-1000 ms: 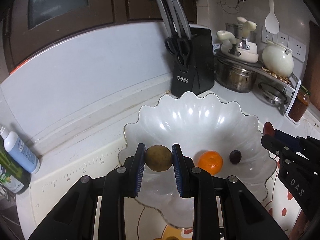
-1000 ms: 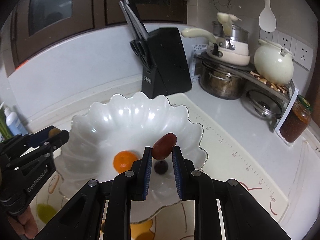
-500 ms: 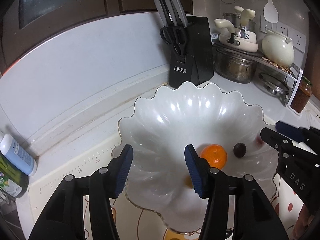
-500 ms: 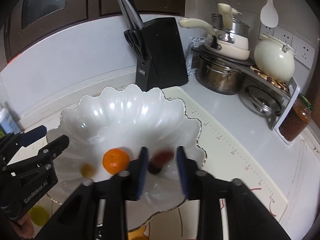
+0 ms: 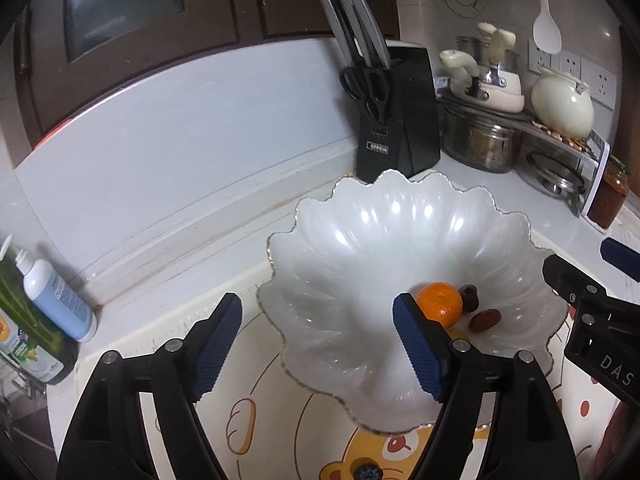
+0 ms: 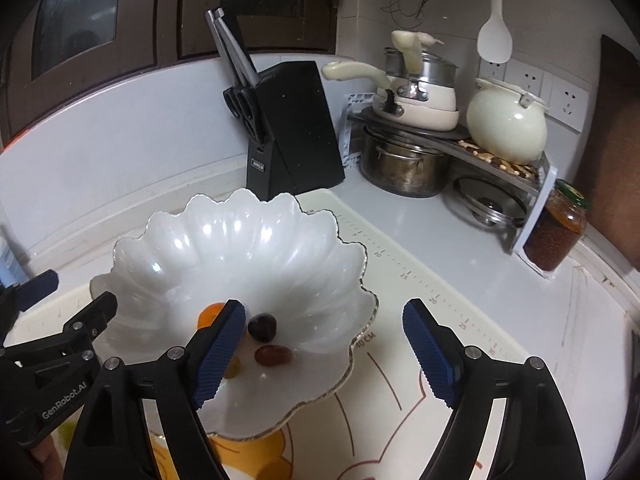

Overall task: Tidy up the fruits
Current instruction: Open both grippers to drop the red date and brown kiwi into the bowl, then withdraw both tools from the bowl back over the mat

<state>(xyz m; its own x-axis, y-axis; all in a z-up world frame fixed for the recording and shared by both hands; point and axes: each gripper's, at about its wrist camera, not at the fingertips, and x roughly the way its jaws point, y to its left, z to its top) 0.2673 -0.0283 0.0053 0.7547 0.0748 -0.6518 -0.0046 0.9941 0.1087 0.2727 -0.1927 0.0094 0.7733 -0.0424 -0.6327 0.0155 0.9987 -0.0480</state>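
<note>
Fruits lie together at the bottom of a white scalloped bowl (image 6: 240, 248) on a printed mat (image 6: 400, 380): a mandarin (image 5: 439, 305), a dark round fruit (image 6: 262, 326) just beside it, a reddish-brown oblong fruit (image 6: 273, 355) in front, and a yellowish fruit (image 6: 232, 368) partly hidden behind a blue pad. Left gripper (image 5: 318, 344) and right gripper (image 6: 324, 356) hover at the bowl's near rim, jaws wide and opening, nothing between them. A black knife block (image 6: 292, 132) stands behind the bowl.

White scalloped bowl (image 5: 400, 240) with gilt rim; orange tangerine (image 5: 440, 304); dark-red date (image 6: 274, 355); cartoon-printed cream mat (image 5: 280, 432); black knife block (image 6: 292, 128)
</note>
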